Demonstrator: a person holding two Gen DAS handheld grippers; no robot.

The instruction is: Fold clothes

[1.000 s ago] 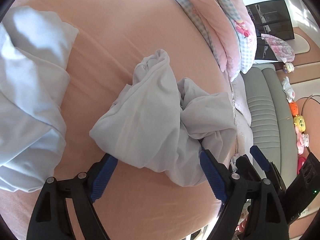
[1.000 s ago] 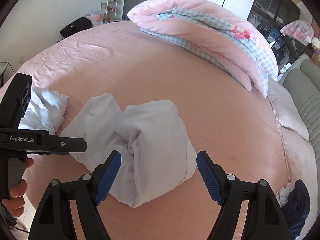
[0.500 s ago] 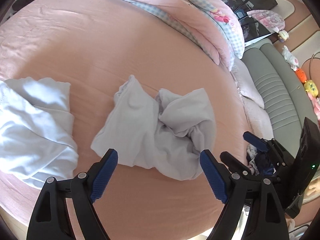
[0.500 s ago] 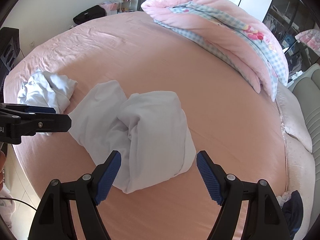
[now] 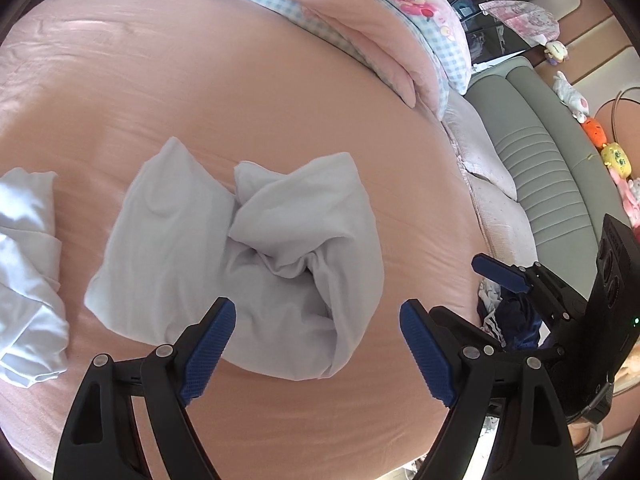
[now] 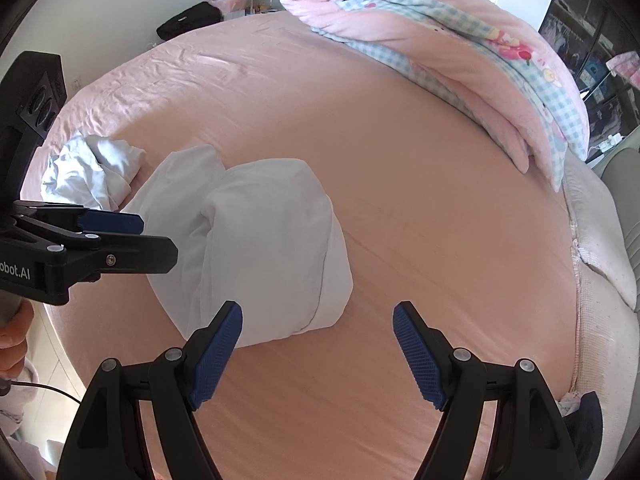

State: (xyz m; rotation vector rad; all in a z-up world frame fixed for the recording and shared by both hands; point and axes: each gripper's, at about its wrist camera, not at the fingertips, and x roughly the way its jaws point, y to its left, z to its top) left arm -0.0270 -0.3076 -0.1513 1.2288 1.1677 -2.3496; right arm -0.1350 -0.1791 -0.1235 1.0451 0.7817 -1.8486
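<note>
Two tools hang over a bed (image 5: 280, 80) covered in a smooth peach-pink sheet, each with its blue ribbed pads spread wide and nothing between them. The left tool (image 5: 316, 344) points down at a bundled pale grey garment (image 5: 256, 256), soft cotton-looking cloth rolled into two puffy lobes with a creased knot between them; it lies near the middle of the sheet, just beyond the pads and untouched. The right tool (image 6: 318, 346) hovers over bare sheet just beside the same bundle (image 6: 256, 248), which from this side looks like a smooth rounded roll with a seam line down its near end. A crumpled white garment (image 5: 28, 272) lies left of the bundle, close but seemingly not touching. A folded quilt (image 6: 460, 52), fluffy pink with a blue checked lining, sits at the far end of the bed. Only the left view shows a grey ribbed sofa (image 5: 548, 168) and plush toys (image 5: 608, 148) beyond the bed; only the right view shows a hand (image 6: 12, 336) gripping the left tool's handle.
</note>
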